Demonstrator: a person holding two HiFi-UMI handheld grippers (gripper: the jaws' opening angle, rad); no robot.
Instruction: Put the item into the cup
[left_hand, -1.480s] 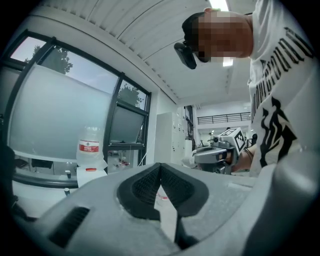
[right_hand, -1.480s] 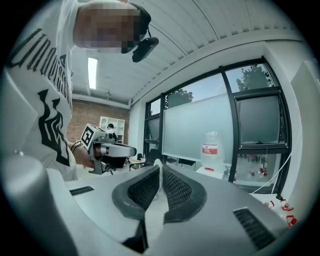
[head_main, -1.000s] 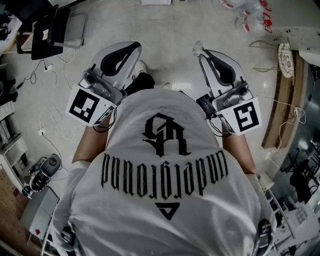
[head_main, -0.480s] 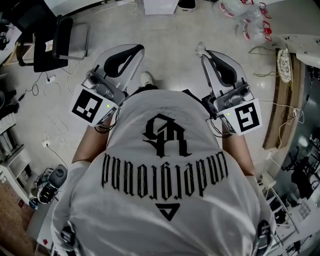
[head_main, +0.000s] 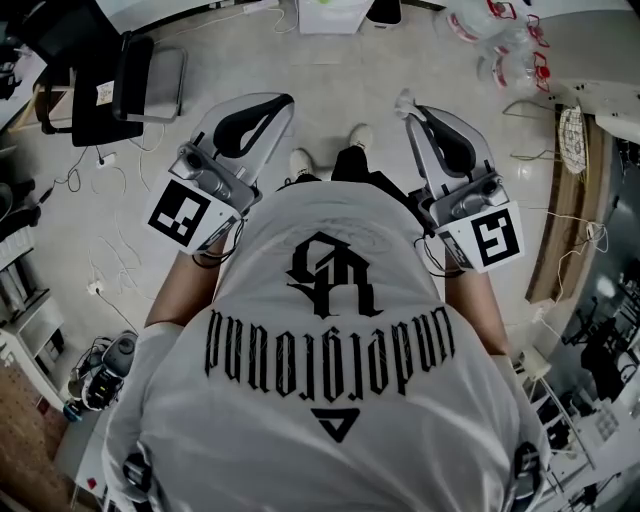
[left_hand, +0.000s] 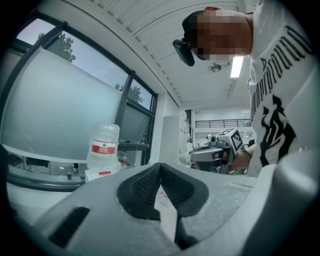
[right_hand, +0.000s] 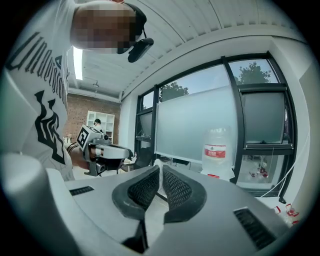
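Floor (head_main: 350, 70): pale, smooth and glossy, spread under both grippers.
Shoes (head_main: 299, 160): a white pair standing on the floor between the left gripper (head_main: 283, 100) and the right gripper (head_main: 405, 100).
Chair (head_main: 110, 75): black, ahead of the left gripper and out to its left.
Cables (head_main: 105, 215): thin loose loops on the floor left of the left gripper.
Grey device (head_main: 110, 358): well behind the left gripper, to its left; its kind cannot be told.
White box (head_main: 330, 12): far ahead, between the grippers.
Plastic bags (head_main: 500, 45): clear with red print, ahead and right of the right gripper.
Wooden board (head_main: 565, 210): long, right of the right gripper.
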